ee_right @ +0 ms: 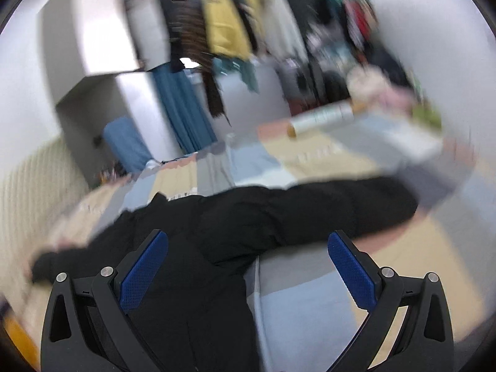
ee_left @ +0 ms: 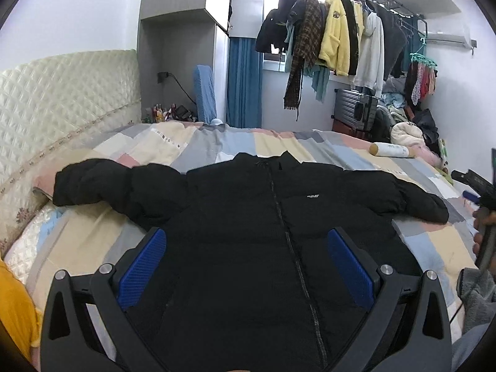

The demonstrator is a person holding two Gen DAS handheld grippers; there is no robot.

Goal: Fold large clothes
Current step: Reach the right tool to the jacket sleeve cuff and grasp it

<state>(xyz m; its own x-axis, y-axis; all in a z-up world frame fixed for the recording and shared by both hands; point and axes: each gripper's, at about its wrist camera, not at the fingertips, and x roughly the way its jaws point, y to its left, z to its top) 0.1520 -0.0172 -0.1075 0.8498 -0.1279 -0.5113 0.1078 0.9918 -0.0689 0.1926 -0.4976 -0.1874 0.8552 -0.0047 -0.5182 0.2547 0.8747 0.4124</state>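
A black puffer jacket (ee_left: 248,210) lies flat, front up and zipped, on the patchwork bedspread (ee_left: 217,142), with both sleeves spread out to the sides. My left gripper (ee_left: 248,241) hangs open above the jacket's lower front, nothing between its blue pads (ee_left: 142,266). In the blurred right wrist view my right gripper (ee_right: 248,248) is open above the jacket's right sleeve (ee_right: 325,204) and side, holding nothing. The right gripper's body and the hand on it show at the right edge (ee_left: 480,204) of the left wrist view.
A quilted cream headboard (ee_left: 62,99) stands at the left. A white bottle (ee_left: 392,150) lies on the bed's far right. Clothes hang on a rack (ee_left: 334,37) behind the bed, above a suitcase (ee_left: 353,111). A yellow sleeve (ee_left: 15,310) is at the lower left.
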